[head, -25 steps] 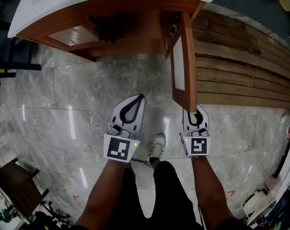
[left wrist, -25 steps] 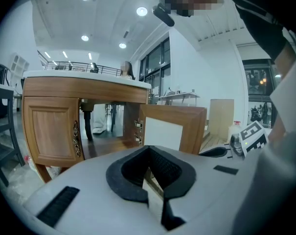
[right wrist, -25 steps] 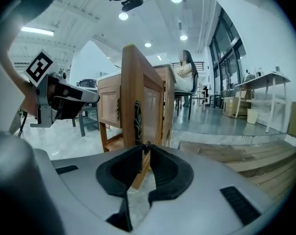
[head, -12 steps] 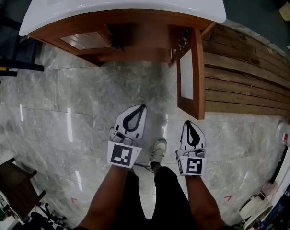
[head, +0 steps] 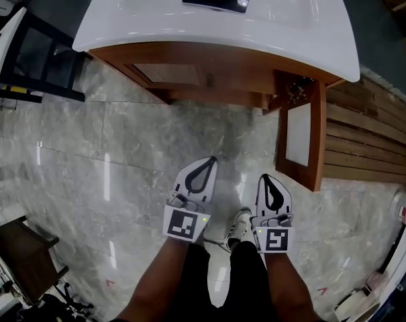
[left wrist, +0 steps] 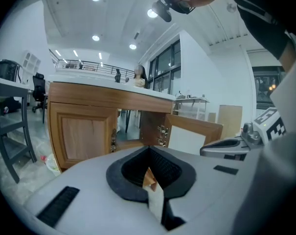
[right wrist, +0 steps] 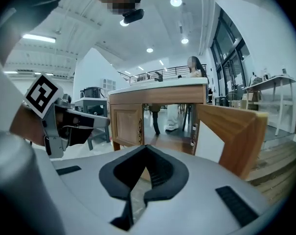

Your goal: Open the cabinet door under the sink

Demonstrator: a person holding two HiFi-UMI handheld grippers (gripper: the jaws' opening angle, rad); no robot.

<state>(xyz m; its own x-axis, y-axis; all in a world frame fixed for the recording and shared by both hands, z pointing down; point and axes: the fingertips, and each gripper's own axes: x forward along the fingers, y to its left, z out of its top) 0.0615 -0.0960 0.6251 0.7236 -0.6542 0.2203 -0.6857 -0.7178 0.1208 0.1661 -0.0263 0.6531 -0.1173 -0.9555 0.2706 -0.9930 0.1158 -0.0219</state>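
Under the white sink top [head: 156,25], on the far right, the cabinet door [head: 315,146] stands wide open, sticking out toward the near side; the other door [head: 168,74], to its left, is closed; the open door looks like stiff, hard wood with a pale panel, and I think it is quite light; it should swing easily, but only round its hinges at the far edge; the best place to hold it is the free near edge; the left gripper [head: 211,159] and right gripper [head: 264,178] hang near, well apart from the door, over the shiny floor [head: 122,146]; both have their jaws pressed together with nothing in them.
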